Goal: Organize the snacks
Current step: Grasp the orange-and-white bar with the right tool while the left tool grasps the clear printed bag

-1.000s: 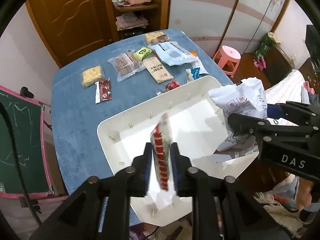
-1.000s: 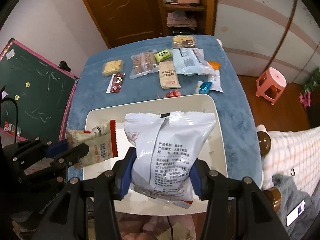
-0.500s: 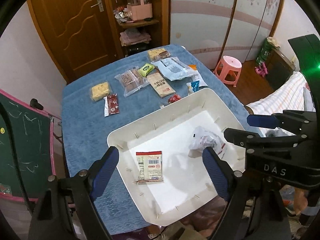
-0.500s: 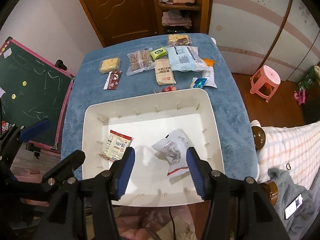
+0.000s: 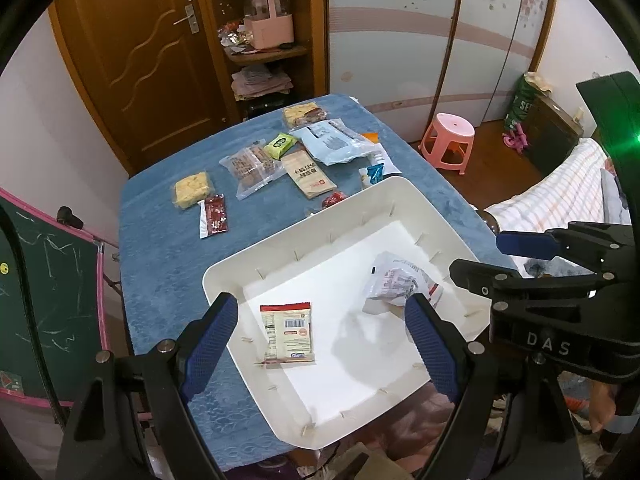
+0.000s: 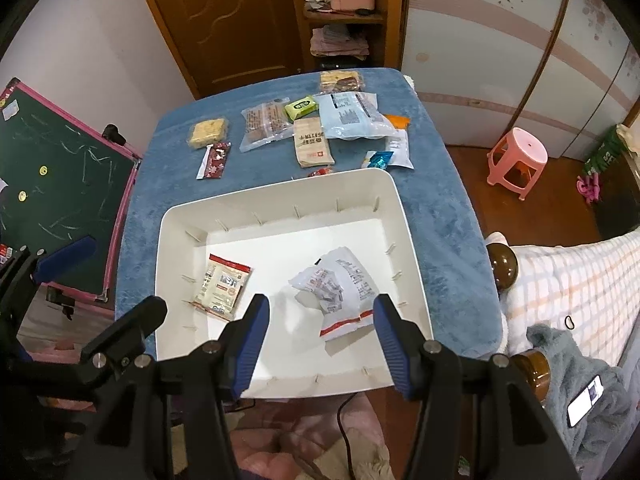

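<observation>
A white tray [image 5: 224, 276] sits on the blue-covered table near its front edge. A small beige packet with a red top [image 5: 288, 332] lies flat in the tray's left half. A crumpled white bag [image 5: 396, 284] lies in its right half. My left gripper [image 5: 320, 336] hovers open above the tray, over the packet and touching nothing. In the right wrist view, my right gripper [image 6: 322, 328] hangs open above the white bag [image 6: 340, 284], with its pads clear of it. The beige packet [image 6: 224, 284] rests to the left of that bag.
Several snack packs lie on the table beyond the tray: a yellow cracker pack [image 5: 192, 190], a red sachet [image 5: 216, 216], a clear biscuit bag [image 5: 252, 168] and a light blue bag [image 5: 332, 144]. A chalkboard [image 6: 60, 184] stands at the left. A pink stool [image 6: 516, 160] and a bed [image 6: 580, 280] are at the right.
Both grippers opened and let go. The beige packet and the white bag dropped into the tray. Both grippers have lifted a little above it.
</observation>
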Available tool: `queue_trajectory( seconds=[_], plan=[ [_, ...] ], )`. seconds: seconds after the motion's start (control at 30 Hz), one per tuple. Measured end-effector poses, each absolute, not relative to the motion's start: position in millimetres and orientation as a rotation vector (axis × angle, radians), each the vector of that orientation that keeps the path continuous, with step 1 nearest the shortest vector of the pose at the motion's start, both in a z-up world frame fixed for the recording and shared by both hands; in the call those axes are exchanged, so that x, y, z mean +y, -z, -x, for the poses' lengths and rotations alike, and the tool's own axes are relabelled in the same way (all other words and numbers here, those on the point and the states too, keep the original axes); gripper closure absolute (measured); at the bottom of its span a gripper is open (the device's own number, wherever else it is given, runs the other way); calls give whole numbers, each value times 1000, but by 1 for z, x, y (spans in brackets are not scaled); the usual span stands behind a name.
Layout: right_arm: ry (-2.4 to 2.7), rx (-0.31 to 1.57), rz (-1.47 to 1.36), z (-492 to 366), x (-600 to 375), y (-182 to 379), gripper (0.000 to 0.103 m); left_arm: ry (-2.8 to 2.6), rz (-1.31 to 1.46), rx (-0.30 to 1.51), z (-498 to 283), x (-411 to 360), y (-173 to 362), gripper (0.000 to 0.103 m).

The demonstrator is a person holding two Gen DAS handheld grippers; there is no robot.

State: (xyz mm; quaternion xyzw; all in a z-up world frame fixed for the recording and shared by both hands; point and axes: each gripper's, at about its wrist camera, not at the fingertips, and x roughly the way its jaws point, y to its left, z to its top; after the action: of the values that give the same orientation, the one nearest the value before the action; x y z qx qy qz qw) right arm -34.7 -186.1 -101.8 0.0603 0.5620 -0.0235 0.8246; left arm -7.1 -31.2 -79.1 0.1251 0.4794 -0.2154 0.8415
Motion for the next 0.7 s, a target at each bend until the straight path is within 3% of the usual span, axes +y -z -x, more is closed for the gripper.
queue_trajectory(
  seconds=[0.5,0.7],
  plan=[
    [101,1112,-106,26,-221,85,48,463,-251,855,-17,-64,47,18],
    [125,1108,-120,10,-247,86,48,526,-217,966,-46,-92,50,18]
  ],
)
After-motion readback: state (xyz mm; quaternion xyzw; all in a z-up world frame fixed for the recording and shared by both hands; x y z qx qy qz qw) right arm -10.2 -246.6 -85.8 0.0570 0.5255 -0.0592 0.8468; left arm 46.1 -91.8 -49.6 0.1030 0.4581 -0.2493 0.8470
